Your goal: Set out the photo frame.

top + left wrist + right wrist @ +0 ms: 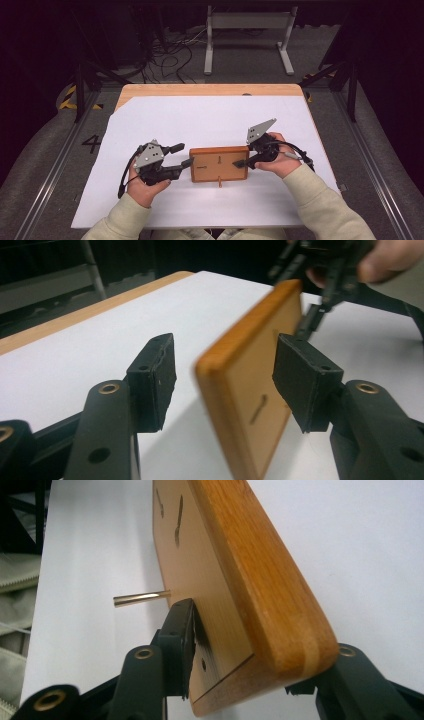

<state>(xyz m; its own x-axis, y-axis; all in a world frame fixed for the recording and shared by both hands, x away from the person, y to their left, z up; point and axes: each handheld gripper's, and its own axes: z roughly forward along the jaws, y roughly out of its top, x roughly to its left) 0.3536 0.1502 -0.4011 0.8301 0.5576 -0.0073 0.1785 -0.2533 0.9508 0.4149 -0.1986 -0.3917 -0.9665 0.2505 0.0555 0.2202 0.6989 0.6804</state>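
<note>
Lying on the white sheet [210, 125] that covers the desk [210, 90], the wooden board [219, 164] sits between the two tools, near the person's edge. It is a flat rectangular block with rounded edges, an orange-brown rim and a paler face with a few dark slots cut into it. A thin brass pin [220, 183] sticks out of its face; the right tool's view shows the pin [141, 598] standing straight off the pale face, just beyond the tool's pad.

The right tool [241, 163] is clenched on the board's right end. In its own view the board [260, 580] runs away from the camera with one pad pressed flat on the pale face and the other jaw under the rounded rim, so the end is pinched between them.

The left tool [184, 156] is at the board's left end, released. In its view the board [250, 385] stands edge-on between the two pads [155, 380], with a clear gap on the left side; the right pad is close to the face, and whether it touches I cannot tell. Farther off in that view, the right tool [312, 322] and its hand [385, 260] show at the board's far end.

Both sleeves [320, 205] come in from the bottom of the high view.
</note>
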